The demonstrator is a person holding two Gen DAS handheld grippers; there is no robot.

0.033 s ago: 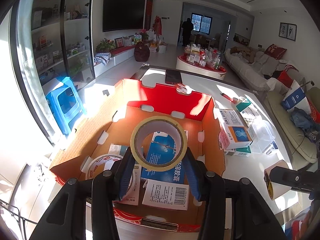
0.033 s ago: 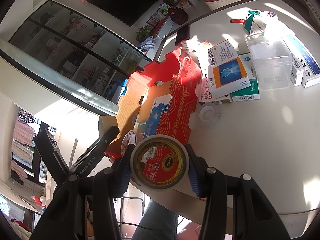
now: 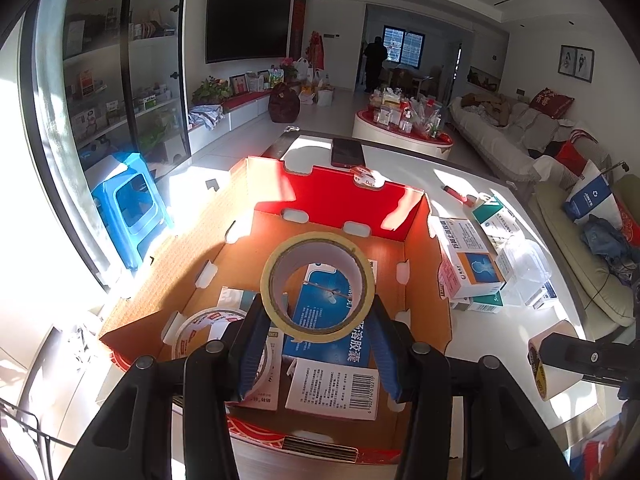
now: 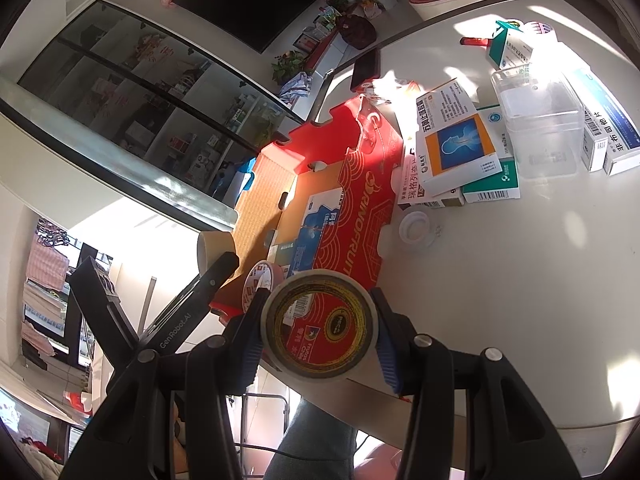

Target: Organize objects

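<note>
Two tape rolls in your grip, yellow tape roll clamped in your left gripper above the open cardboard box, clear tape roll clamped in your right gripper over the table edge, medicine boxes beside the box.

Beige tape roll upright above open box, second roll beside.

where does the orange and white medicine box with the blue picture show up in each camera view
Left wrist view: the orange and white medicine box lies right of centre, on a stack just outside the carton's right wall.
Right wrist view: it lies upper right of centre, atop the same stack.
Shared landmark: the red cardboard carton beside it.
</note>
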